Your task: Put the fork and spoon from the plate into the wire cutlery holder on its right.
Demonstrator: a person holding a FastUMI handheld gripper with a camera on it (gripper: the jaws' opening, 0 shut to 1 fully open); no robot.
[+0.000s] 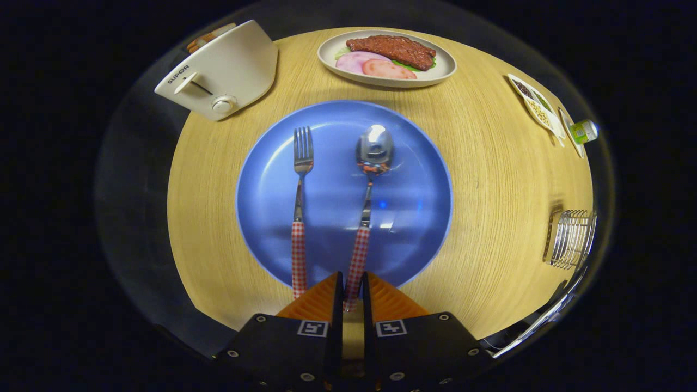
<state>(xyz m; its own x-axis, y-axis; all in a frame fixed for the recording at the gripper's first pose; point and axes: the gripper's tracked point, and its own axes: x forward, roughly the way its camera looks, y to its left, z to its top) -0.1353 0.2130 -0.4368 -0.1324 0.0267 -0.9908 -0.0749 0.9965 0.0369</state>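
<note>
A blue plate [419, 218] lies on the round wooden table [490, 179] just ahead of my fingers. On it, side by side with heads pointing away from me, are a fork [298, 207] on the left and a spoon [368, 179] on the right, both with red-checked handles. My gripper [353, 286] is at the plate's near rim. Its two fingers are closed in on the end of the spoon's handle, which sits between them. The fork's handle ends just left of the left finger. The wire cutlery holder [570, 239] stands far off to the right, near the table's edge.
A white toaster [223, 71] stands beyond the plate on the left. An oval dish of meat and ham [387, 59] sits beyond the plate. Far right are a small divided dish of grains [538, 103] and a green bottle [584, 131]. Bare wood lies between plate and holder.
</note>
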